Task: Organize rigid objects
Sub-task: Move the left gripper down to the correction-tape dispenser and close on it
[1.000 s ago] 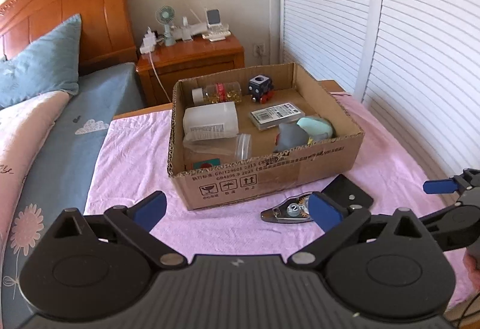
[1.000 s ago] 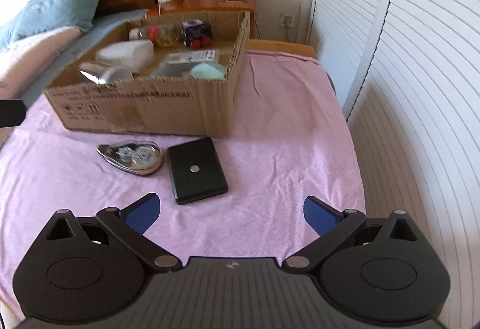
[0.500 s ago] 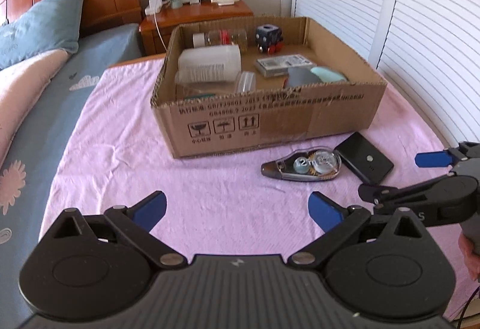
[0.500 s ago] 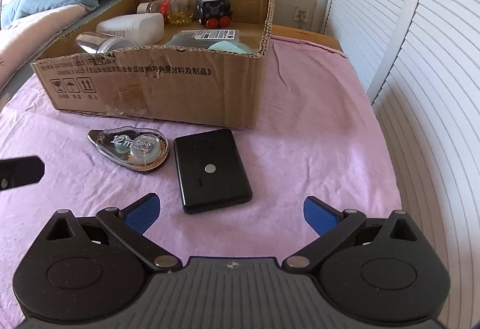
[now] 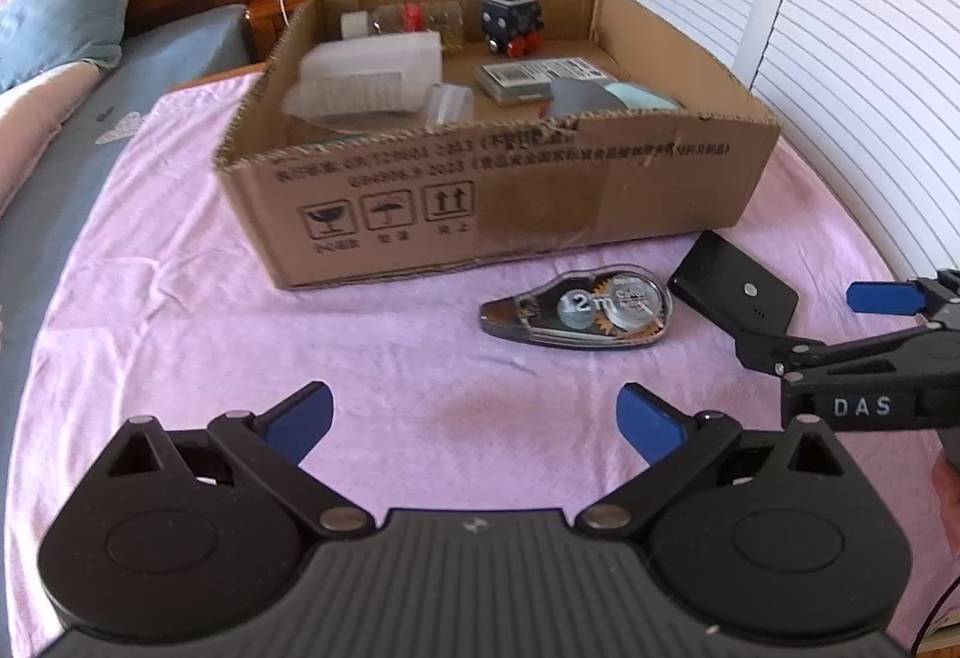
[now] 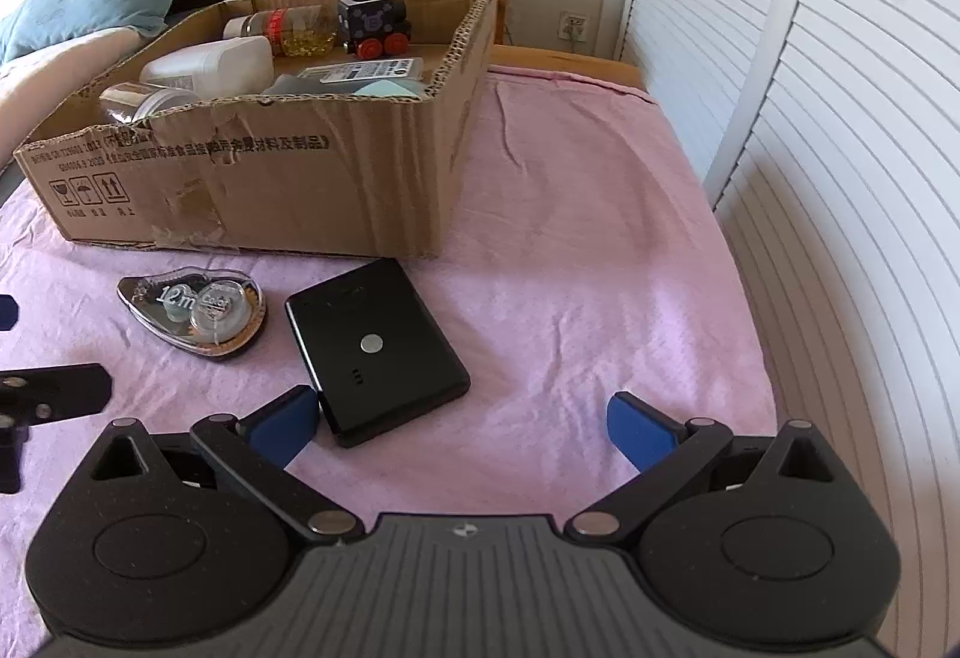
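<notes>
Brown cardboard box [image 6: 336, 178] full of small things sits on our pink cloth [image 6: 576, 250]. At 6 o'clock from it lie our flat black case [image 6: 375, 352] and clear tape roller [image 6: 195, 313]. Both our left gripper [image 5: 474, 421] and right gripper [image 6: 462, 418] have fingers spread wide, holding nothing.

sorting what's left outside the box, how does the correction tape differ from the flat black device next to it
The correction tape is a clear teardrop shell showing its reels and a "12m" label; the black device is an opaque rectangle with one small silver dot. The tape looks thicker and rounded, the device thin and flat. The right tool, open, has a pad at the device's near corner; the tape lies further left. Both rest on the pink cloth in front of the cardboard box.
</notes>
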Demonstrator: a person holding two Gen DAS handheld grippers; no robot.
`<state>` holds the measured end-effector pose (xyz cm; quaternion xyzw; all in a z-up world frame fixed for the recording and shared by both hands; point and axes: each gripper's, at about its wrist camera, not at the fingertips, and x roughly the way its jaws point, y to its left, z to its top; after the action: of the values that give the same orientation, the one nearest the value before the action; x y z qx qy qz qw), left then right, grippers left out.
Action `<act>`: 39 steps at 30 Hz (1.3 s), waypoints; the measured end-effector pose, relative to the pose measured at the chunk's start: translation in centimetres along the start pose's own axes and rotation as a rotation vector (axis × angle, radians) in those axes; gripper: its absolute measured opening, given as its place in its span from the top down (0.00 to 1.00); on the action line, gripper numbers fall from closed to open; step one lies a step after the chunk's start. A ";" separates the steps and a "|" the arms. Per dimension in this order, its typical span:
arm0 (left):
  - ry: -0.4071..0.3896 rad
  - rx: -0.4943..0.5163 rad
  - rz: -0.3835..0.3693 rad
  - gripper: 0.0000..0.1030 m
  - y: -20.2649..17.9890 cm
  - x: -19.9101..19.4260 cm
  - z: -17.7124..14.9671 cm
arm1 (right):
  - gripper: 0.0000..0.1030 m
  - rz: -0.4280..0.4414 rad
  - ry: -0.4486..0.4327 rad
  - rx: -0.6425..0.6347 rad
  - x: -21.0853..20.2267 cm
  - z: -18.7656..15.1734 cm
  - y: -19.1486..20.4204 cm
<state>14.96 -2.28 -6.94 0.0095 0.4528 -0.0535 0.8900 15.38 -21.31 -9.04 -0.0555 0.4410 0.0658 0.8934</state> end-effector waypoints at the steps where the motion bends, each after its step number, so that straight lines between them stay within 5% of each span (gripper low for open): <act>1: 0.005 0.002 -0.006 0.03 -0.2 0.3 0.0 | 0.00 -0.001 0.002 0.002 -0.1 -0.1 -0.1; 17: -0.022 -0.033 -0.029 0.01 -2.9 3.1 1.6 | 0.00 0.022 -0.039 -0.026 -1.0 -1.7 -1.3; 33: -0.035 -0.101 0.096 0.01 -2.5 3.7 1.7 | 0.00 0.021 -0.043 -0.026 -1.1 -1.8 -1.2; 39: -0.052 -0.072 0.066 0.13 -2.3 3.3 1.7 | 0.00 0.021 -0.039 -0.022 -1.2 -1.8 -1.2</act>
<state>18.04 -4.93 -8.49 -0.0088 0.4306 -0.0079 0.9025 13.45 -22.85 -9.13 -0.0596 0.4234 0.0810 0.9003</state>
